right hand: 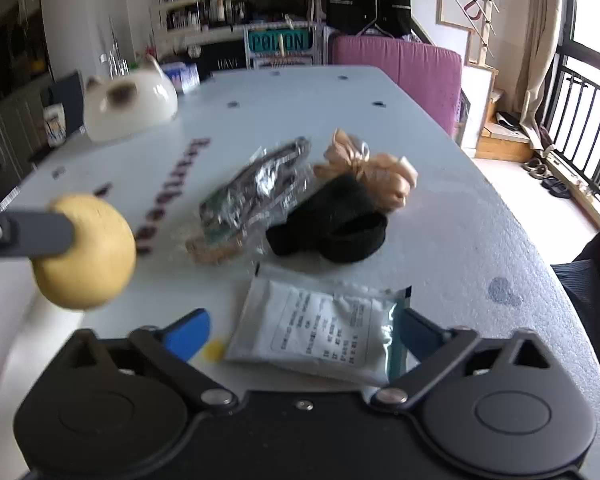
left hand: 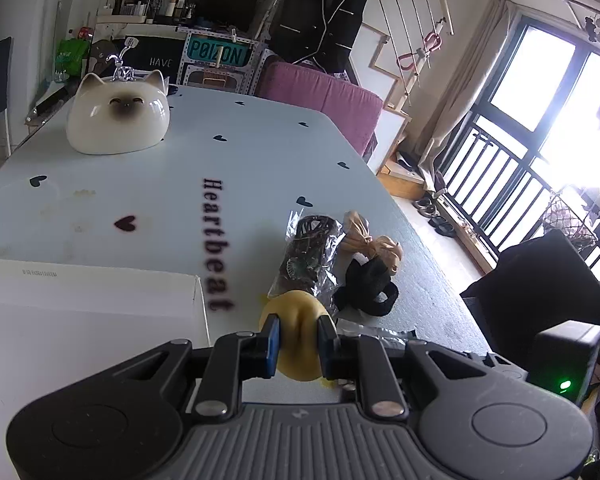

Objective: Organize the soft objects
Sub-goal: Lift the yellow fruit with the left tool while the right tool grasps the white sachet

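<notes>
My left gripper (left hand: 298,342) is shut on a soft yellow ball (left hand: 298,320) and holds it above the table; the ball also shows at the left of the right wrist view (right hand: 86,252). My right gripper (right hand: 300,334) is open, its blue pads (right hand: 188,334) on either side of a white sachet (right hand: 320,328) lying on the table. Beyond lie a clear plastic bag of dark items (right hand: 256,190), a black fabric band (right hand: 332,224) and a tan cloth bundle (right hand: 374,170). These also show in the left wrist view: the bag (left hand: 310,256), band (left hand: 366,284) and bundle (left hand: 374,240).
A white box (left hand: 88,312) sits at the left near my left gripper. A white ceramic cat (left hand: 118,118) stands at the far left of the table (left hand: 220,168). A purple chair (left hand: 320,96) is behind the far edge. The table's right edge drops to the floor.
</notes>
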Tool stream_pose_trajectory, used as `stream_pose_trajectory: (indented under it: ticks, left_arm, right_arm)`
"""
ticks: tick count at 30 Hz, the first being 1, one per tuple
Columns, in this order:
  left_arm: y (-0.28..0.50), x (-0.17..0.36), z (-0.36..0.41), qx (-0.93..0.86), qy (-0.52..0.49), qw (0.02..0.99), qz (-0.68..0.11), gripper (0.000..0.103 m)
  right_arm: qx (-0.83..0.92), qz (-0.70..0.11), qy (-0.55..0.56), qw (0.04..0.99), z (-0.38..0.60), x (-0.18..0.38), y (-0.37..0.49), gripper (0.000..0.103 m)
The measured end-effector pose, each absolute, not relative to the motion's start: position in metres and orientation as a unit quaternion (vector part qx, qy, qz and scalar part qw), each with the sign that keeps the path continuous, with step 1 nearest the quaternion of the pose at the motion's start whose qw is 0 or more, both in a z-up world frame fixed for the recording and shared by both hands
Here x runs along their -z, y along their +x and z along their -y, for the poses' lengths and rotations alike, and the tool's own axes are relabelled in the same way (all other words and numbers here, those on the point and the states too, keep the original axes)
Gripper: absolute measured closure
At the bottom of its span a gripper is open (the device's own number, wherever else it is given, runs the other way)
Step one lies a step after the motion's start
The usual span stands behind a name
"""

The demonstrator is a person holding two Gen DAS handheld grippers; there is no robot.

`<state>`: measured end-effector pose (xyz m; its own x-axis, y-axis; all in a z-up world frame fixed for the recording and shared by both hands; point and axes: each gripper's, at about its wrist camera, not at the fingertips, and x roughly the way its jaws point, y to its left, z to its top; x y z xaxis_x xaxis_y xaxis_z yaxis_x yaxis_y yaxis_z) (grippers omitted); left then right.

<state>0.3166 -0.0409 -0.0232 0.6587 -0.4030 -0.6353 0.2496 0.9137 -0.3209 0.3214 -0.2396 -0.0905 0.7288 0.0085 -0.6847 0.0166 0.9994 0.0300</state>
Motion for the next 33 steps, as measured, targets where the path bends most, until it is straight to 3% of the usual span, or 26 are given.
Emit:
stream_pose_trajectory:
  ticks: [15,23,24,25,26,27,29,30,31,33]
  left_arm:
    - [0.317,0.025,0.040,0.185,-0.106,0.903,-0.373,0.083]
    - [0.312,0.023,0.039,0.186,-0.106,0.905,-0.369,0.083]
    - [0.310,0.022,0.039,0.186,-0.106,0.905,-0.368,0.083]
    - [0.308,0.021,0.040,0.187,-0.106,0.905,-0.367,0.083]
    - [0.306,0.020,0.039,0.187,-0.106,0.906,-0.366,0.083]
    - [0.304,0.019,0.039,0.188,-0.107,0.906,-0.365,0.083]
    - [0.299,0.018,0.039,0.189,-0.108,0.906,-0.363,0.083]
    - [0.297,0.018,0.039,0.190,-0.109,0.906,-0.363,0.083]
    - [0.296,0.018,0.039,0.190,-0.109,0.906,-0.363,0.083]
    - [0.293,0.019,0.038,0.190,-0.112,0.905,-0.364,0.083]
  right_arm:
    - [0.035,-0.395,0.024,0.918,0.238,0.103,0.335,0.000]
    - [0.025,-0.372,0.021,0.927,0.243,0.094,0.323,0.041]
    - [0.025,-0.369,0.018,0.929,0.244,0.092,0.321,0.058]
    - [0.027,-0.366,0.015,0.930,0.245,0.089,0.319,0.066]
    - [0.030,-0.365,0.012,0.931,0.246,0.087,0.317,0.068]
    - [0.030,-0.366,0.015,0.930,0.249,0.085,0.315,0.067]
    - [0.025,-0.374,0.030,0.927,0.255,0.083,0.313,0.049]
    - [0.025,-0.375,0.038,0.926,0.257,0.083,0.312,0.014]
    - [0.023,-0.374,0.049,0.926,0.259,0.083,0.310,0.002]
    - [0.027,-0.362,0.070,0.929,0.261,0.083,0.306,0.000]
